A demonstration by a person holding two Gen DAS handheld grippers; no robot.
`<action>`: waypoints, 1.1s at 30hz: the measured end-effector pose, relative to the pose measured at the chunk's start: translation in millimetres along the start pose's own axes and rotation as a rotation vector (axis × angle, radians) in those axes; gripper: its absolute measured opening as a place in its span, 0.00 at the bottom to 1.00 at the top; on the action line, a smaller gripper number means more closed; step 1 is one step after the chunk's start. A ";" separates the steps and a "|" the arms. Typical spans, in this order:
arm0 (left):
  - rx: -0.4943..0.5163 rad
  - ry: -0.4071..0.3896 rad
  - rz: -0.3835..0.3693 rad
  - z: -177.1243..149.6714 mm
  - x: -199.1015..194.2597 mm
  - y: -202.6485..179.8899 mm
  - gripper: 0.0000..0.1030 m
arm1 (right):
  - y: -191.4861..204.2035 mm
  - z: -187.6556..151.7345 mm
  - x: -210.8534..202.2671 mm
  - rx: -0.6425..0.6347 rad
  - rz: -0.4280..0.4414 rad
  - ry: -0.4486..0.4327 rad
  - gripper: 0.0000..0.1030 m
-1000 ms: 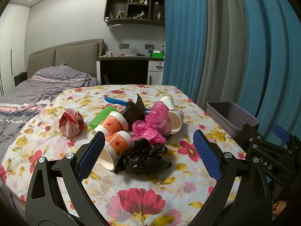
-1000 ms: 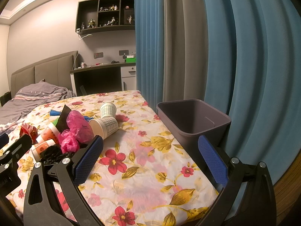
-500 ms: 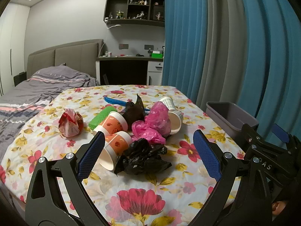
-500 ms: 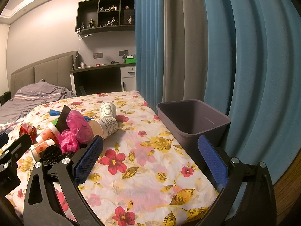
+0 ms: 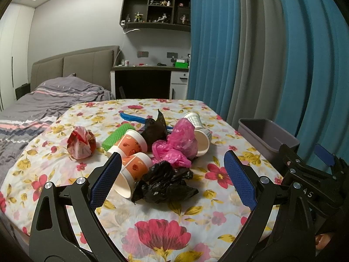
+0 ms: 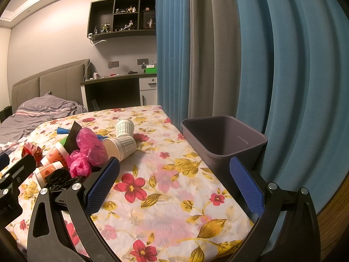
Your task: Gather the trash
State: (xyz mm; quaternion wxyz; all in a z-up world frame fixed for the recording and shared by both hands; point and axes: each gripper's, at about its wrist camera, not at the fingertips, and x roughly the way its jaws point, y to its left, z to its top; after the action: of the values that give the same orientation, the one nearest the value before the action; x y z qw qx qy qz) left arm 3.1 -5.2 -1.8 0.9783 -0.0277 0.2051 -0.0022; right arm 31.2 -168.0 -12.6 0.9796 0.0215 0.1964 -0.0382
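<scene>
We hold left tool [image 5: 172, 179] spread, empty, w/ black bag [image 5: 164, 183] betw. its fingers; right tool [image 6: 174, 181] spread too, beside grey bin [image 6: 224, 139] at surface [image 6: 170, 198] edge.

The left wrist view looks low across the table at the near trash pile [image 5: 161, 152]. The right wrist view faces the bin [image 6: 224, 139]; both views share them.

The bin [image 5: 268, 135] is partly covered by the right tool [image 5: 309, 174] in the left view. The green wrapper [image 5: 117, 136] and blue wrapper [image 5: 135, 118] are half buried behind cups [image 5: 130, 146] and bags [image 5: 178, 139]. The shelf figurines [image 6: 128, 25] are too small to be told apart.
</scene>
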 end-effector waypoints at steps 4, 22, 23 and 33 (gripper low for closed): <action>-0.001 -0.001 0.002 0.0 -0.8 1.1 0.90 | -0.1 -0.1 0.2 0.000 0.000 -0.001 0.95; 0.000 0.000 -0.002 -0.2 0.2 0.0 0.91 | 0.0 -0.2 0.8 -0.002 -0.001 -0.002 0.95; 0.001 0.000 -0.001 -0.2 0.0 0.2 0.91 | 0.1 -0.2 0.8 -0.002 -0.001 -0.002 0.95; 0.003 -0.001 -0.007 0.0 4.3 -2.9 0.91 | 0.2 -0.2 2.2 -0.003 0.000 -0.003 0.95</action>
State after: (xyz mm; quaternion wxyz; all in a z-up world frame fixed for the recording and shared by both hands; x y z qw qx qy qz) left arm 7.0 -8.1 -3.4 0.9784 -0.0270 0.2048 -0.0061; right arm 33.1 -167.9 -13.6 0.9799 0.0201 0.1949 -0.0380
